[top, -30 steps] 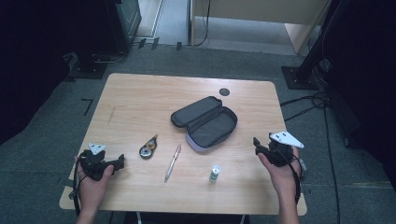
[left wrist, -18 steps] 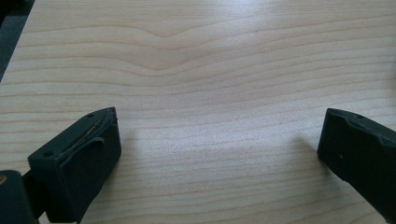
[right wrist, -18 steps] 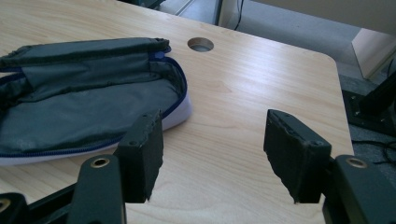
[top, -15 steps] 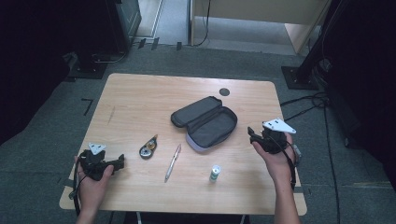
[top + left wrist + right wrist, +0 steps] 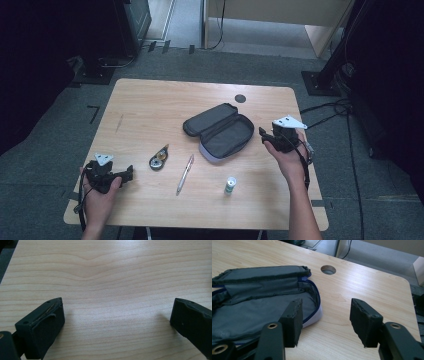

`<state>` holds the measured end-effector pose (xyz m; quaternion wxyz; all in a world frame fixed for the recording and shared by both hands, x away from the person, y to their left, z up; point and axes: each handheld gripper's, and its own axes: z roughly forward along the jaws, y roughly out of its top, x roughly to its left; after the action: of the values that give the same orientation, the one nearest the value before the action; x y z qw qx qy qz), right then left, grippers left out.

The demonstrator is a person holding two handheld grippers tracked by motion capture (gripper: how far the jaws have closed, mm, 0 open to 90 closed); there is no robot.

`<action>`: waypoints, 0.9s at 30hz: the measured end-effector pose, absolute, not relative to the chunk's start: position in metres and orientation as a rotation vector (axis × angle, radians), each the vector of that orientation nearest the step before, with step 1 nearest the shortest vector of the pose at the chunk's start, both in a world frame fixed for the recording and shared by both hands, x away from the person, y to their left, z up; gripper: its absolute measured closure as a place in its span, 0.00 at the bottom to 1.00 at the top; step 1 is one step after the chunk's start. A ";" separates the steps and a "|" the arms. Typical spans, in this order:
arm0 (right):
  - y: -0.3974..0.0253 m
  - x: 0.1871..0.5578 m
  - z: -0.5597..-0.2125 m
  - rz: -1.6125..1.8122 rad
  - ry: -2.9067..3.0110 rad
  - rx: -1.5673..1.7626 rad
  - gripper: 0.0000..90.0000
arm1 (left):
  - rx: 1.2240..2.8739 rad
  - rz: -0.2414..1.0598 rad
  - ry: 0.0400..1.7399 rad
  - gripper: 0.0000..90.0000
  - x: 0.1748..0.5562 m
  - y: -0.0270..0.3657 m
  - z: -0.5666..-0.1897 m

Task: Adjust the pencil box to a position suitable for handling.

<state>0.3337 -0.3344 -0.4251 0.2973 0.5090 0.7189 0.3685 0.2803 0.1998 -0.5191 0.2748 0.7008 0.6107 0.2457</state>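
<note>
- The right gripper (image 5: 264, 134) is held above the table (image 5: 150, 110), just beside the right end of the open pencil case (image 5: 220, 132).
- In the right gripper view its jaws stand apart with nothing between them; one jaw hangs over the rim of the pencil case (image 5: 262, 307), the other over bare wood.
- The pencil case lies unzipped near the middle of the table, its lid folded back and its dark lining showing. I cannot tell whether anything lies inside.
- The left gripper (image 5: 127, 172) is held low at the near left corner of the table, well apart from the case.
- In the left gripper view its jaws are wide apart, with bare wood between them.
- A tape dispenser (image 5: 159, 159) lies just right of the left gripper.
- A pen (image 5: 184, 173) lies near the tape dispenser, between it and a small bottle (image 5: 229, 184).
- The small bottle stands upright near the front edge, below the case.
- A round hole (image 5: 240, 98) sits in the table beyond the case.
</note>
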 end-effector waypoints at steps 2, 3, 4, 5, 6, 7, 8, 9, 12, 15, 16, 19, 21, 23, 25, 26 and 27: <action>-0.334 0.337 -0.425 0.981 1.920 1.350 0.53 | 1.884 0.660 1.642 0.00 0.280 0.200 -0.519; -0.332 0.342 -0.427 0.977 1.930 1.348 0.57 | 1.884 0.660 1.642 0.00 0.280 0.200 -0.519; -0.332 0.342 -0.427 0.977 1.930 1.348 0.57 | 1.884 0.660 1.642 0.00 0.280 0.200 -0.519; -0.329 0.348 -0.428 0.977 1.946 1.346 0.59 | 1.884 0.660 1.642 0.00 0.280 0.200 -0.519; -0.328 0.351 -0.429 0.971 1.955 1.338 0.60 | 1.883 0.661 1.642 0.00 0.280 0.200 -0.519; -0.327 0.354 -0.430 0.967 1.962 1.334 0.60 | 1.882 0.661 1.642 0.00 0.280 0.200 -0.519; -0.325 0.357 -0.431 0.967 1.967 1.332 0.61 | 1.882 0.661 1.642 0.00 0.280 0.200 -0.519; -0.324 0.359 -0.432 0.966 1.972 1.333 0.62 | 1.883 0.661 1.642 0.00 0.280 0.200 -0.519; -0.322 0.366 -0.435 0.965 1.979 1.343 0.63 | 1.883 0.661 1.642 0.00 0.280 0.200 -0.519; -0.320 0.374 -0.437 0.963 1.991 1.346 0.65 | 1.883 0.661 1.641 0.00 0.280 0.200 -0.519; -0.319 0.377 -0.438 0.960 1.995 1.341 0.65 | 1.883 0.661 1.642 0.00 0.280 0.200 -0.519; -0.315 0.387 -0.439 0.944 2.007 1.350 0.67 | 1.883 0.661 1.642 0.00 0.280 0.200 -0.519; -0.315 0.390 -0.439 0.945 2.005 1.350 0.68 | 1.883 0.661 1.641 0.00 0.280 0.200 -0.519; -0.314 0.398 -0.439 0.959 2.001 1.374 0.69 | 1.883 0.661 1.642 0.00 0.280 0.200 -0.519; -0.314 0.404 -0.440 0.964 2.009 1.379 0.69 | 1.883 0.661 1.641 0.00 0.280 0.200 -0.519; -0.314 0.407 -0.441 0.967 2.015 1.381 0.69 | 1.883 0.661 1.641 0.00 0.280 0.200 -0.519; -0.313 0.409 -0.441 0.959 2.015 1.386 0.69 | 1.882 0.661 1.642 0.00 0.280 0.200 -0.519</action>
<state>0.4089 -0.3130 -0.4414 0.2546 0.5103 0.7417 0.3532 0.2804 0.1997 -0.5192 0.2753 0.7003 0.6109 0.2461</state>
